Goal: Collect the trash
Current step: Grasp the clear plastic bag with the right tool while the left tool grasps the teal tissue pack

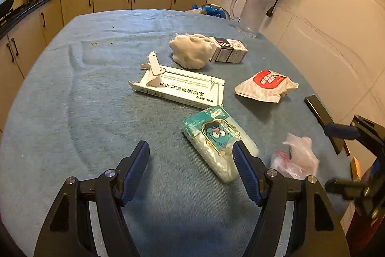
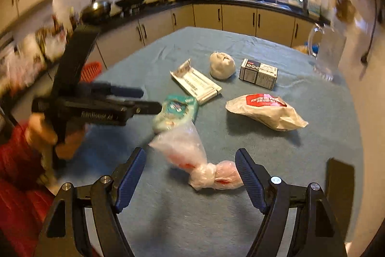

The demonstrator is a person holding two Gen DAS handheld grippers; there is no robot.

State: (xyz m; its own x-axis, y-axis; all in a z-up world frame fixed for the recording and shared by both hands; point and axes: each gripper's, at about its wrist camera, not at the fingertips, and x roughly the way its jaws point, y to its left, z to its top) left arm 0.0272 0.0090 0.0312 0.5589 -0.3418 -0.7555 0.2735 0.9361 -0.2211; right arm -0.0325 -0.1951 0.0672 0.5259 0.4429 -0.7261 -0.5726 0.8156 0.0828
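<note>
Crinkled plastic bag (image 2: pixel 192 160), knotted, perhaps pinkish, terry tablecloth (image 2: pixel 168 213)

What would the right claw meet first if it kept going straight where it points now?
Most likely the knotted plastic bag, lying between the open right claw fingers just ahead; depth is hard to judge, so it may pass just over it.

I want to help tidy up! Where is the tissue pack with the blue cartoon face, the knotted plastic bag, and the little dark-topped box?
tissue pack (image 1: pixel 217 136): left wrist view, on the cartoon face.
knotted plastic bag (image 2: pixel 207 172): right wrist view, on the knot.
little box (image 2: pixel 258 75): right wrist view, on its front side.
</note>
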